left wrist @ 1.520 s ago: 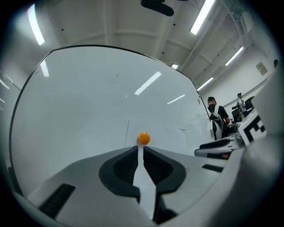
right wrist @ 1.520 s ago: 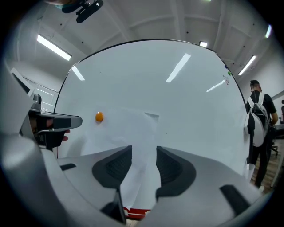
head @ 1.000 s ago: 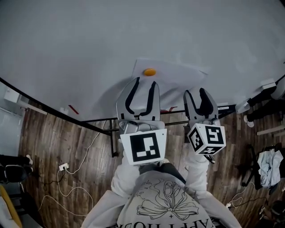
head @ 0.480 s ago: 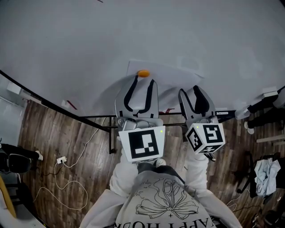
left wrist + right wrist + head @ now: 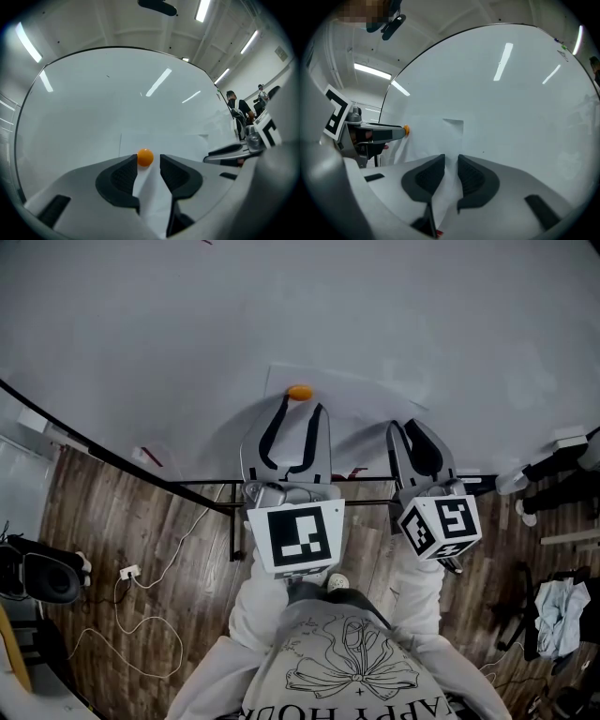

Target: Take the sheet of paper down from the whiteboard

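Note:
A white sheet of paper (image 5: 361, 397) hangs on the whiteboard (image 5: 281, 306), pinned by an orange round magnet (image 5: 299, 392). My left gripper (image 5: 301, 410) points at the board and is open, with the magnet (image 5: 145, 157) right at its fingertips, between them and untouched. My right gripper (image 5: 405, 427) is to the right at the sheet's lower part. Its jaws are closing, with a fold of the paper (image 5: 450, 185) between the pads and a narrow gap still showing. In the right gripper view the sheet's upper corner (image 5: 454, 124) is bent away from the board.
The board's black stand (image 5: 234, 512) stands on a wooden floor, with a white cable and plug (image 5: 129, 571) at the left. A red marker (image 5: 152, 457) lies at the board's lower edge. People (image 5: 240, 111) stand at the far right in the left gripper view.
My right gripper's jaws have narrowed around the paper. The left gripper stays open by the magnet.

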Motion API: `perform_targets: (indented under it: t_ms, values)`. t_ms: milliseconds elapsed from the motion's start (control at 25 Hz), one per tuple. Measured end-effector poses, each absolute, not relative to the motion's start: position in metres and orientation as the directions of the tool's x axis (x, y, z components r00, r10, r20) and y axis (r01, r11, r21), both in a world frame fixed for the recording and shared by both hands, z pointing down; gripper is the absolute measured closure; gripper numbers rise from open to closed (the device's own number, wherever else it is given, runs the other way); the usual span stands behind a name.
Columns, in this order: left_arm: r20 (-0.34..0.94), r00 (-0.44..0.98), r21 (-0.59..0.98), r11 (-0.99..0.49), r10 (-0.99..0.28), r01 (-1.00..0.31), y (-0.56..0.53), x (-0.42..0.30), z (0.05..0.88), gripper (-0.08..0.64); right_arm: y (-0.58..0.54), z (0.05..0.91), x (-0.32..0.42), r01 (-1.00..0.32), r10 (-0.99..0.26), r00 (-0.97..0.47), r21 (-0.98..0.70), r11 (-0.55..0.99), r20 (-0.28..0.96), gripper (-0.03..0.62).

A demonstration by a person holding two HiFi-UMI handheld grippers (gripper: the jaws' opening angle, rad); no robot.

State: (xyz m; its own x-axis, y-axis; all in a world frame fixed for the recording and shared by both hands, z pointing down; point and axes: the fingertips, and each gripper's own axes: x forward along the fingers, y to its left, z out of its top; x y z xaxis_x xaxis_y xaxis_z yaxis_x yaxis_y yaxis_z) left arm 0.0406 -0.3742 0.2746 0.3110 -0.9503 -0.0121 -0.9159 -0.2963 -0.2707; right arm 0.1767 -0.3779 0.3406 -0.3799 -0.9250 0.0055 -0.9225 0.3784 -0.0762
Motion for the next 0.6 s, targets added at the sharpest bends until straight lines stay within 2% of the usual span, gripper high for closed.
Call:
perform_targets:
  t_ms: [120,160,240,600]
  values:
    - [-0.011,0.306,-0.269,-0.292,-0.952,-0.918,-0.373,0.036,0.274,0.425,-0.373,0.338,0.174,-0.921,-0.923,-0.385,-0.058,0.385,-0.005,0.525]
    - [-0.008,0.304,-0.268,-0.29,-0.953,-0.919,-0.372,0.035,0.275,0.425,-0.372,0.337,0.174,-0.923,-0.924,-0.383,-0.05,0.383,-0.011,0.556]
    - [-0.005,0.3,-0.271,-0.288,-0.954,-0.919,-0.372,0.034,0.276,0.425,-0.37,0.335,0.174,-0.925,-0.926,-0.378,-0.025,0.378,-0.025,0.573]
    - [-0.016,0.252,-0.308,-0.235,-0.968,-0.922,-0.378,0.035,0.271,0.408,-0.367,0.329,0.171,-0.931,-0.931,-0.364,0.001,0.364,-0.036,0.583]
